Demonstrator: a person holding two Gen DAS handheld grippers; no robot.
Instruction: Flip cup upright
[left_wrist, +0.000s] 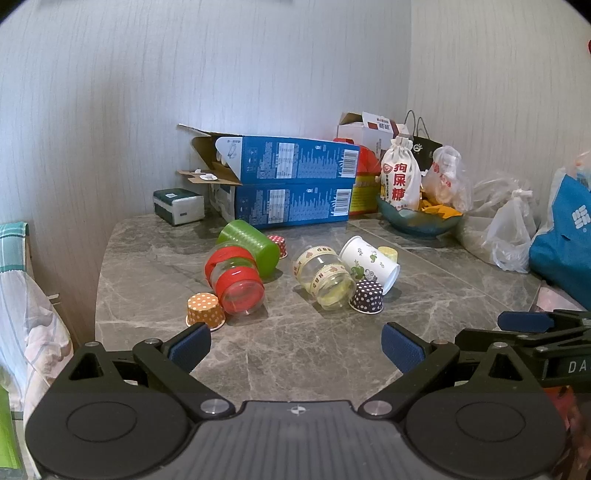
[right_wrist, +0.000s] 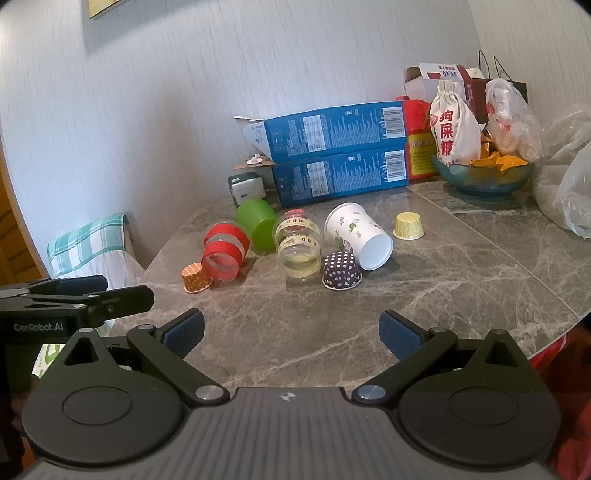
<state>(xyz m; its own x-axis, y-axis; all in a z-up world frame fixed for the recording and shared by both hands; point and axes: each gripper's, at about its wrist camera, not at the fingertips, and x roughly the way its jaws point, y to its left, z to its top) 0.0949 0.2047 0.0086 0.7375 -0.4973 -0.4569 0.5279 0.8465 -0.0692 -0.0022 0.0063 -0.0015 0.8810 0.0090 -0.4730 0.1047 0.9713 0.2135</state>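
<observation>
The left gripper (left_wrist: 295, 345) hovers low over the near part of the marble table (left_wrist: 295, 369), fingers spread wide and holding nothing. Ahead of it, left to right, an orange dotted cup (left_wrist: 204, 310) stands mouth-down touching the red-banded clear cup (left_wrist: 236, 282) on its side, then a tape-banded clear cup (left_wrist: 325, 278), a purple dotted cup (left_wrist: 366, 296) and a white paper cup (left_wrist: 371, 263), also tipped over. Bare marble lies between fingers and cups. The right gripper (right_wrist: 291, 332), level beside the left, is likewise spread and empty, with the table's rounded edge (right_wrist: 546, 347) near on its right.
</observation>
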